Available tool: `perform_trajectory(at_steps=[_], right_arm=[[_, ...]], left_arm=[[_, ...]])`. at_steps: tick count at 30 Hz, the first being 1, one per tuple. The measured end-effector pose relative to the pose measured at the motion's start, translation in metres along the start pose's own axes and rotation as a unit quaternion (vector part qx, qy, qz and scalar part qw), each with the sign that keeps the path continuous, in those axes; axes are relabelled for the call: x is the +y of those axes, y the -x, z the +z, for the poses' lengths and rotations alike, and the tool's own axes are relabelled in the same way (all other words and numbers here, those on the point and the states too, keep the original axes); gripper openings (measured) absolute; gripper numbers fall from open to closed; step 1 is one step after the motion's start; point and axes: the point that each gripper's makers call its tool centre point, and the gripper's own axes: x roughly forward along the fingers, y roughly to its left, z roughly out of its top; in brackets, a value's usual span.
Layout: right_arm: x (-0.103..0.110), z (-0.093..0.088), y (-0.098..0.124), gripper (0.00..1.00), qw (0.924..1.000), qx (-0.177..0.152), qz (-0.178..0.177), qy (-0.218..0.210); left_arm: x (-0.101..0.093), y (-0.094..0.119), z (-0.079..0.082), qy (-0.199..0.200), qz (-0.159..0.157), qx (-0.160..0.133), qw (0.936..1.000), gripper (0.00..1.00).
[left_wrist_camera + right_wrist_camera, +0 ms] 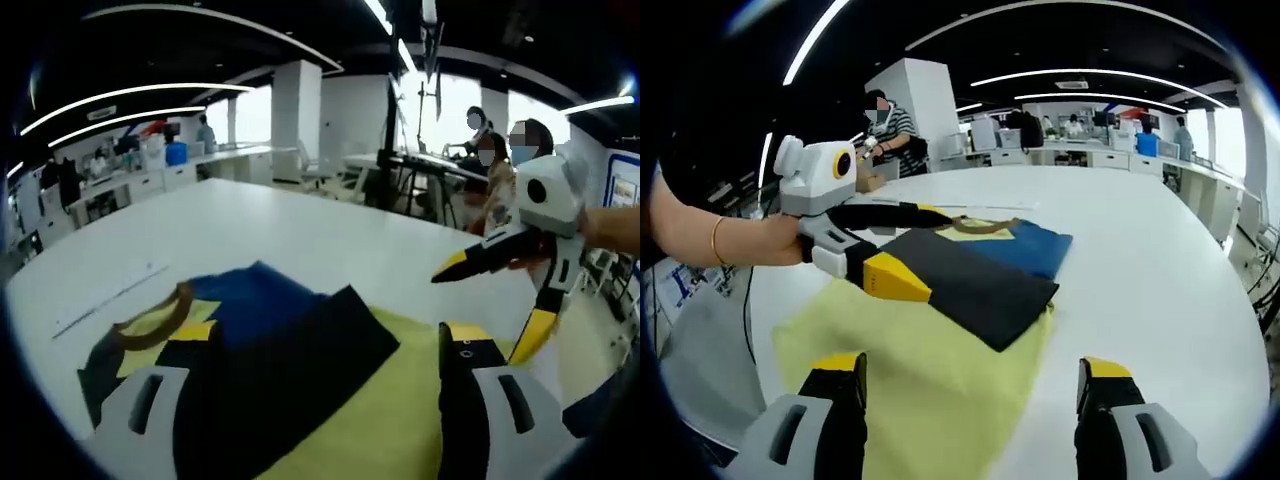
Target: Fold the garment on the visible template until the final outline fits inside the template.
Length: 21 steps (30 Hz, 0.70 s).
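Observation:
The garment (290, 350) lies folded on the white table (300, 225), mostly dark navy, with a blue part (1025, 245), a yellow panel and a brown collar (155, 325) at its far end. It rests on the yellow template sheet (930, 385), which sticks out past it toward me. My left gripper (330, 335) is open, its jaws spread above the dark cloth; in the right gripper view, the left gripper (938, 254) hovers over the garment's left edge, holding nothing. My right gripper (970, 365) is open above the bare template, and the right gripper (485, 312) shows off the garment's right side.
A clear ruler-like strip (110, 292) lies on the table left of the garment. People sit at desks (495, 165) beyond the table, near a black stand (390, 140). The table edge (1240, 330) curves round on the right.

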Motion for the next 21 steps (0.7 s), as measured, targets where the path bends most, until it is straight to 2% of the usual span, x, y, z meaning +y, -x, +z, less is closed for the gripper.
perform_trajectory(at_steps=[7,13,21], right_arm=[[-0.011,0.014,-0.007,0.78,1.0000,-0.006,-0.007,-0.004],[-0.021,0.022,-0.015,0.72,0.9999,-0.007,-0.014,-0.006],[-0.032,0.028,-0.025,0.64,0.9996,-0.007,-0.023,-0.014]], left_arm=[[0.022,0.022,-0.010,0.003,0.035,0.005,0.9994,0.98],[0.041,0.043,-0.027,0.004,0.061,0.020,0.9980,0.98],[0.062,0.067,-0.047,0.004,0.080,0.039,0.9960,0.93]])
